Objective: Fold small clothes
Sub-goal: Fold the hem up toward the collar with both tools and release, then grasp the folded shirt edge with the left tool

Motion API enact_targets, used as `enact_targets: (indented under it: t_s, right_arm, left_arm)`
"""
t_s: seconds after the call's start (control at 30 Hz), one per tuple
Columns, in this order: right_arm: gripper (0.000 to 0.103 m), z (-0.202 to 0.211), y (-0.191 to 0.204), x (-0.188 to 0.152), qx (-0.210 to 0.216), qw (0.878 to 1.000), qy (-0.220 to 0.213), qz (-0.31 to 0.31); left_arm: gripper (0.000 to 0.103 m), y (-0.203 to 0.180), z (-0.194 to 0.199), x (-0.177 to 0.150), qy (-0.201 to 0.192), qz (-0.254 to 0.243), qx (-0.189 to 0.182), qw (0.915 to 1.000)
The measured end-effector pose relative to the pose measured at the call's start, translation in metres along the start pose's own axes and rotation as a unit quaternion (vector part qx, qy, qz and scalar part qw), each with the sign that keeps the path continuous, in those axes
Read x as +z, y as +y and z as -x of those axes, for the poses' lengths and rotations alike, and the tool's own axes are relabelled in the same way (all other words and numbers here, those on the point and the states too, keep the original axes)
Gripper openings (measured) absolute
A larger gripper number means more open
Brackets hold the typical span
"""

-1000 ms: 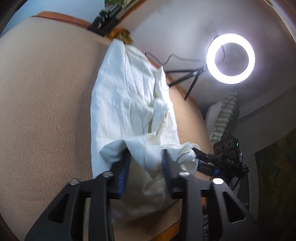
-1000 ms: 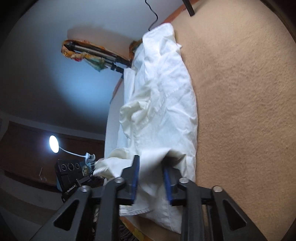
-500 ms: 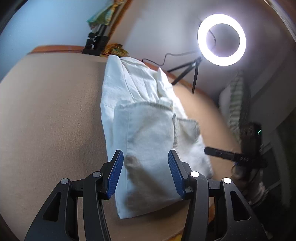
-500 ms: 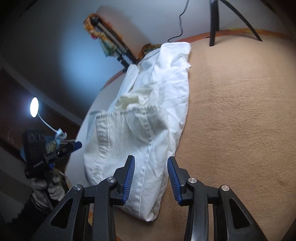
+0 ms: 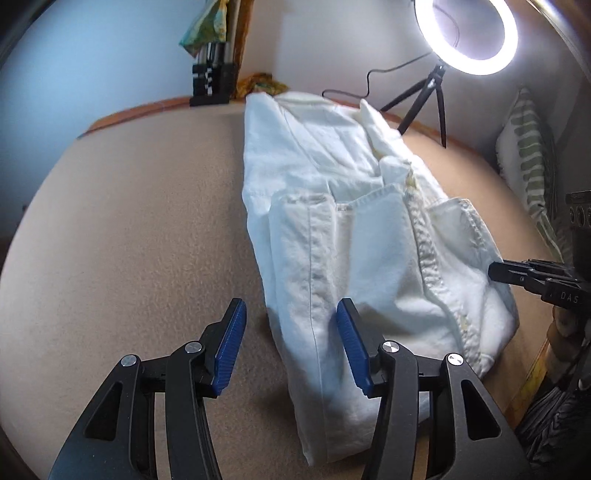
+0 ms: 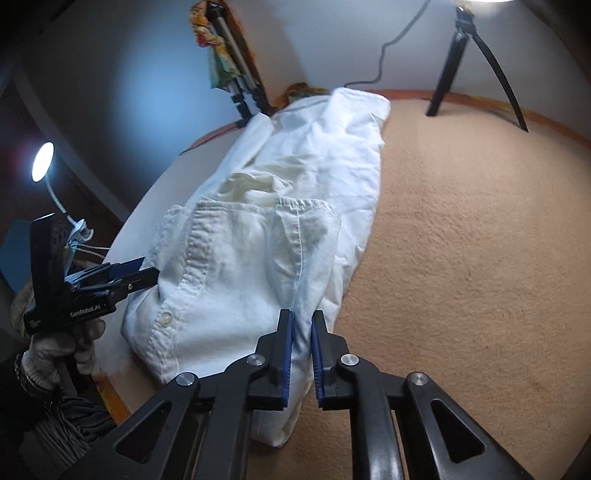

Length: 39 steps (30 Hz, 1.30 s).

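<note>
You are holding the left gripper (image 5: 290, 314) low over the near end of the white garment (image 5: 369, 240), and its blue-padded fingers (image 5: 229, 343) are standing wide apart. One pad is sitting over the bare beige table surface (image 5: 129, 240) and the other over the cloth, so the garment's long left edge is running between them without being pinched. The garment is lying stretched lengthwise on the table, reaching away toward the far wall. Its near part is folded back on top of itself, so a stitched hem is showing across the middle. Your right gripper (image 6: 302, 317) is pinching a raised fold of that upper layer near the garment's right side. The pads are pressing close on the cloth, with only the fabric between them. In the right wrist view, your gloved left hand (image 6: 62, 343) is gripping the other tool at the garment's left edge. A ring light (image 5: 465, 33) on a tripod (image 5: 424, 99) is glowing at the far right corner, a striped cushion (image 5: 532, 162) is leaning beyond the table's right side, and a small lamp (image 6: 42, 166) is shining off to the left.
</note>
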State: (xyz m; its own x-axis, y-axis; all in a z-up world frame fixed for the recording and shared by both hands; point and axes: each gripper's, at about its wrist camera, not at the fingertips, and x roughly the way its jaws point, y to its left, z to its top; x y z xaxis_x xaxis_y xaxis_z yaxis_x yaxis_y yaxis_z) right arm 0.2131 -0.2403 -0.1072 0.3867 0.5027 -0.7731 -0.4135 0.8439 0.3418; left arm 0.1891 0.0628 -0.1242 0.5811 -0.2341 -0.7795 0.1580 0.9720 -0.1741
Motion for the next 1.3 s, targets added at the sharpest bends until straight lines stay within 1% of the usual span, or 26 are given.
enact_targets:
  t_s: [0.03,0.1,0.13,0.17,0.2,0.27,0.33,0.4,0.5,0.53,0.57,0.6,0.63,0.67,0.7,0.77,0.83,0.87,0.9,0.93,1.0,1.07,1.13,1.17,1.23,1.3]
  right_arm:
    - [0.017,0.005,0.003,0.002,-0.009,1.0,-0.011,0.008]
    - [0.018,0.018,0.01,0.005,-0.04,0.998,-0.046,0.03]
    - [0.018,0.022,0.014,0.007,-0.037,0.997,-0.055,0.037]
    - [0.018,0.025,0.017,0.008,-0.018,0.997,-0.063,0.041]
    - [0.018,0.026,0.021,0.01,0.0,0.997,-0.067,0.044]
    - [0.018,0.02,0.035,0.012,0.017,0.996,-0.062,0.069]
    - [0.018,0.008,0.046,0.013,0.014,0.994,-0.048,0.097]
    - [0.018,-0.006,0.049,0.015,-0.001,0.994,-0.035,0.107]
    - [0.018,-0.022,0.036,0.019,-0.042,0.995,-0.018,0.09]
    - [0.017,-0.027,0.03,0.021,-0.055,0.995,-0.013,0.079]
    - [0.015,-0.03,0.022,0.022,-0.06,0.996,-0.009,0.065]
    - [0.011,-0.032,0.015,0.022,-0.056,0.997,-0.002,0.053]
    - [0.01,-0.033,0.009,0.023,-0.047,0.998,0.0,0.04]
    - [0.01,-0.031,0.007,0.023,-0.041,0.999,0.0,0.032]
    - [0.013,-0.03,0.007,0.025,-0.039,0.999,0.001,0.029]
    - [0.017,-0.023,0.007,0.028,-0.026,0.999,-0.008,0.026]
    - [0.028,-0.011,0.007,0.032,-0.013,0.999,-0.027,0.024]
    - [0.028,-0.005,0.004,0.036,-0.006,0.999,-0.038,0.024]
    - [0.028,0.0,0.003,0.039,-0.008,0.999,-0.046,0.023]
    - [0.028,0.004,0.0,0.042,-0.011,0.998,-0.053,0.022]
    - [0.028,0.01,-0.006,0.052,-0.008,0.998,-0.062,0.018]
    - [0.028,0.013,-0.009,0.064,0.001,0.997,-0.07,0.019]
    - [0.027,0.01,-0.008,0.078,0.005,0.997,-0.067,0.035]
    - [0.027,0.005,-0.007,0.085,0.01,0.997,-0.062,0.044]
    - [0.027,-0.013,-0.01,0.098,0.027,0.998,-0.039,0.049]
    - [0.027,-0.034,-0.016,0.107,0.028,0.998,-0.019,0.047]
  left_arm:
    - [0.049,-0.001,0.007,0.002,-0.014,-0.003,0.003,0.9999]
    - [0.049,-0.005,0.019,0.004,-0.041,-0.003,-0.011,0.9991]
    - [0.049,-0.008,0.023,0.005,-0.05,-0.001,-0.025,0.9985]
    - [0.049,-0.013,0.026,0.006,-0.056,-0.004,-0.046,0.9974]
    - [0.049,-0.02,0.027,0.007,-0.056,-0.012,-0.057,0.9968]
    - [0.049,-0.038,0.022,0.009,-0.053,-0.046,-0.069,0.9951]
    - [0.049,-0.056,0.013,0.01,-0.047,-0.08,-0.064,0.9936]
    - [0.049,-0.065,0.0,0.014,-0.037,-0.097,-0.054,0.9931]
    - [0.049,-0.065,-0.021,0.02,-0.03,-0.118,-0.002,0.9926]
    - [0.049,-0.061,-0.025,0.022,-0.028,-0.118,0.012,0.9926]
    - [0.049,-0.055,-0.03,0.026,-0.024,-0.105,0.019,0.994]
    - [0.049,-0.045,-0.035,0.03,-0.018,-0.085,0.022,0.996]
    - [0.049,-0.036,-0.038,0.034,-0.015,-0.071,0.028,0.997]
    - [0.049,-0.029,-0.039,0.037,-0.016,-0.058,0.031,0.9977]
    - [0.049,-0.026,-0.037,0.037,-0.017,-0.05,0.03,0.9981]
    - [0.049,-0.021,-0.029,0.041,-0.024,-0.033,0.021,0.9989]
    - [0.049,-0.019,-0.02,0.046,-0.036,-0.033,0.015,0.9987]
    - [0.049,-0.016,-0.014,0.049,-0.044,-0.031,0.008,0.9985]
    - [0.049,-0.012,-0.01,0.051,-0.048,-0.025,-0.004,0.9985]
    - [0.049,-0.007,-0.007,0.055,-0.049,-0.016,-0.018,0.9985]
    - [0.049,0.001,-0.005,0.065,-0.05,-0.006,-0.03,0.9983]
    - [0.049,0.004,-0.004,0.075,-0.056,-0.01,-0.032,0.9978]
    - [0.049,0.005,-0.008,0.087,-0.058,-0.02,-0.03,0.9977]
    - [0.049,0.006,-0.011,0.093,-0.056,-0.023,-0.031,0.9977]
    - [0.049,0.008,-0.023,0.104,-0.049,-0.031,-0.037,0.9976]
    - [0.049,0.007,-0.035,0.111,-0.038,-0.041,-0.039,0.9977]
